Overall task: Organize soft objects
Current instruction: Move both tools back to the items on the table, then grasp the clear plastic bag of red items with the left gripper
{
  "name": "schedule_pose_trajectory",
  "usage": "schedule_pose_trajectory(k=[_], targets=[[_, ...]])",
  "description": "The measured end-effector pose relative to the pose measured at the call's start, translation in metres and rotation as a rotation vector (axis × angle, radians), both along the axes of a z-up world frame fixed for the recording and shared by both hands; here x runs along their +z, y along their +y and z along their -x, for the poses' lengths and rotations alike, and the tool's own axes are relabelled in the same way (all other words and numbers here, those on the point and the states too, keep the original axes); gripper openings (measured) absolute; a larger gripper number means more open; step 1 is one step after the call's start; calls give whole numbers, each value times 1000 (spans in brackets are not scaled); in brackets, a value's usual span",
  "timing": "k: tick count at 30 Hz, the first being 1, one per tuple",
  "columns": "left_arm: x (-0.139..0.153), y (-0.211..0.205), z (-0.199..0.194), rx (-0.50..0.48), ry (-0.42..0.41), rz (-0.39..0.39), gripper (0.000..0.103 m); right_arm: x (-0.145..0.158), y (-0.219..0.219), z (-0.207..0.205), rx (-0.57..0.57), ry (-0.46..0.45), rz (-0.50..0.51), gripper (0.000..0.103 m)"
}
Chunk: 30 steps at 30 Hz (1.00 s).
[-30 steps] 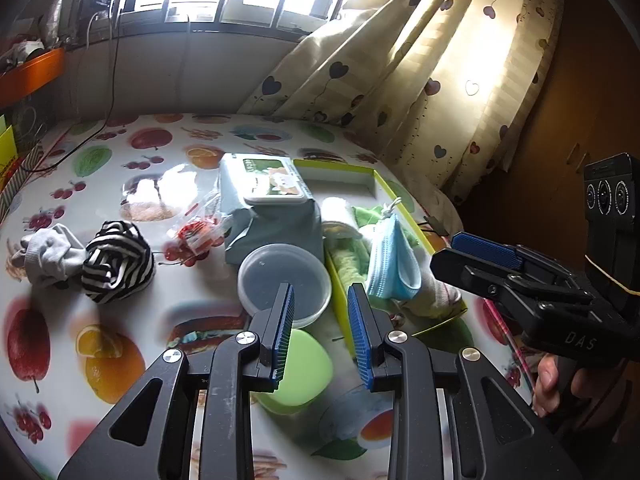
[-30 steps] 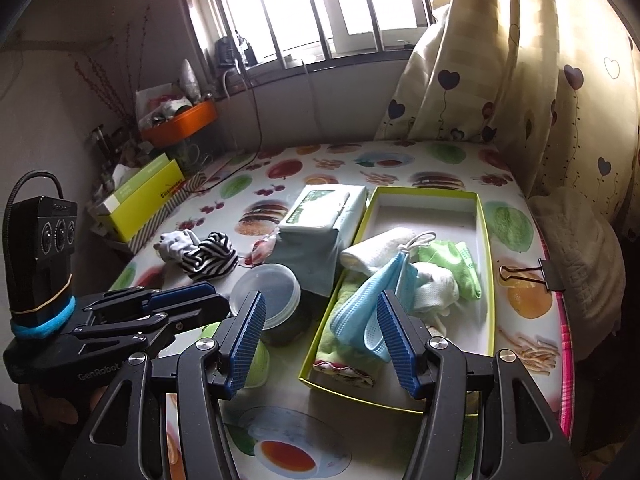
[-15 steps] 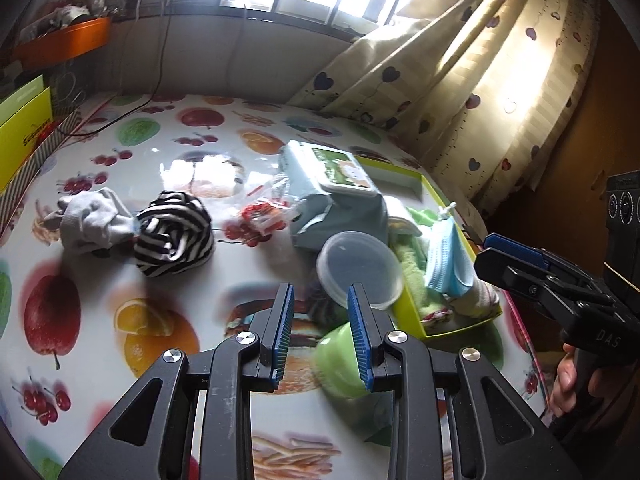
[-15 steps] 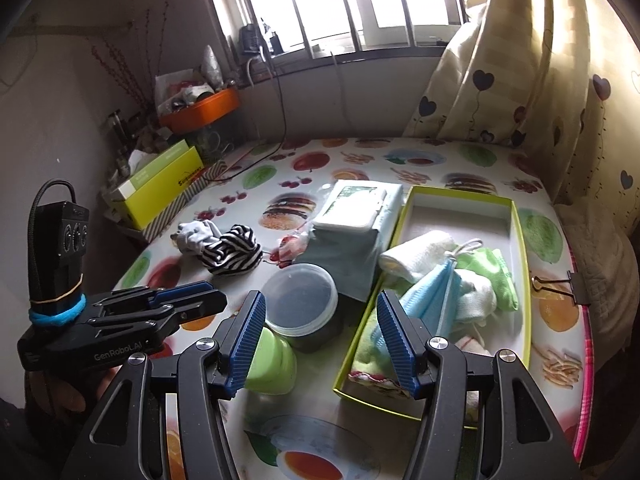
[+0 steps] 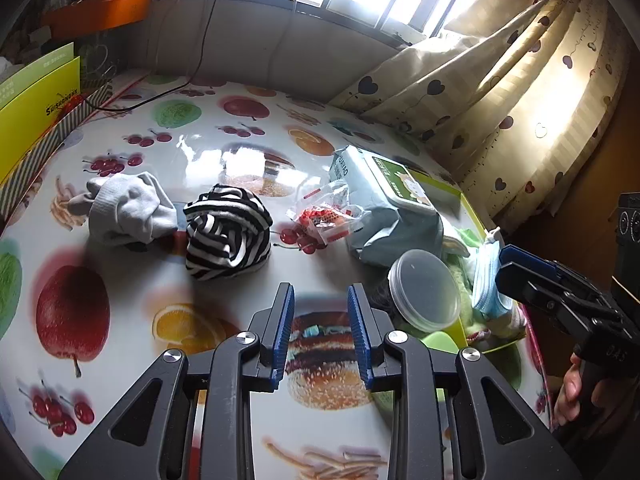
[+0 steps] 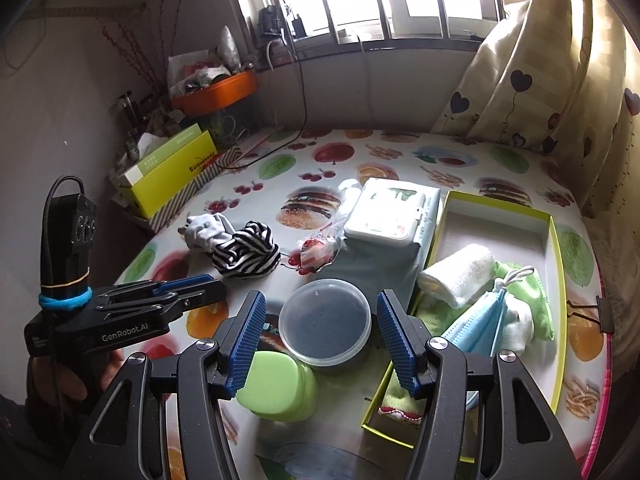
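Note:
A black-and-white striped cloth (image 5: pixel 226 234) and a grey sock (image 5: pixel 128 208) lie together on the fruit-print table; both also show in the right wrist view, the striped cloth (image 6: pixel 248 254) and the sock (image 6: pixel 206 230). A yellow-green box (image 6: pixel 554 280) holds a white rolled towel (image 6: pixel 460 274), a green cloth (image 6: pixel 528 292) and a blue face mask (image 6: pixel 474 326). My left gripper (image 5: pixel 320 336) is open and empty, a little short of the striped cloth. My right gripper (image 6: pixel 322 346) is open wide and empty, above a lidded plastic tub (image 6: pixel 325 322).
A wet-wipes pack (image 6: pixel 386 224), a small plastic bag with red bits (image 5: pixel 326 218) and a green lidded container (image 6: pixel 276 390) sit between the cloths and the box. A yellow carton (image 6: pixel 168 170) stands at the table's left edge. A binder clip (image 6: pixel 588 312) lies right of the box.
My left gripper has swung left, away from the box and toward the striped cloth and sock. My right gripper has drawn back a little from the box; both stay open.

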State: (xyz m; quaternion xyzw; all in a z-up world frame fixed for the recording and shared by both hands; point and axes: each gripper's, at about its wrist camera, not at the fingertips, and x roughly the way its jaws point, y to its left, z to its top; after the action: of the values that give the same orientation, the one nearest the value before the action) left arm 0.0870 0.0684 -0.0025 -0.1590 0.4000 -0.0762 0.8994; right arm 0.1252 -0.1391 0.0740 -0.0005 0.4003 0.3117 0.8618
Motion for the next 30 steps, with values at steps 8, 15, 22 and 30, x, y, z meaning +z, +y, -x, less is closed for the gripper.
schedule_pose_trajectory(k=[8, 15, 22, 30], targets=[[-5, -19, -43, -136, -10, -95, 29, 0, -1, -12, -18, -2, 12, 58], [-25, -27, -76, -223, 10, -200, 50, -6, -4, -24, -36, 11, 14, 58], [-37, -34, -99, -275, 32, -277, 51, -12, -5, -36, -48, 25, 4, 58], [-44, -43, -113, -306, 20, -359, 51, -14, -5, -37, -43, 26, -1, 58]])
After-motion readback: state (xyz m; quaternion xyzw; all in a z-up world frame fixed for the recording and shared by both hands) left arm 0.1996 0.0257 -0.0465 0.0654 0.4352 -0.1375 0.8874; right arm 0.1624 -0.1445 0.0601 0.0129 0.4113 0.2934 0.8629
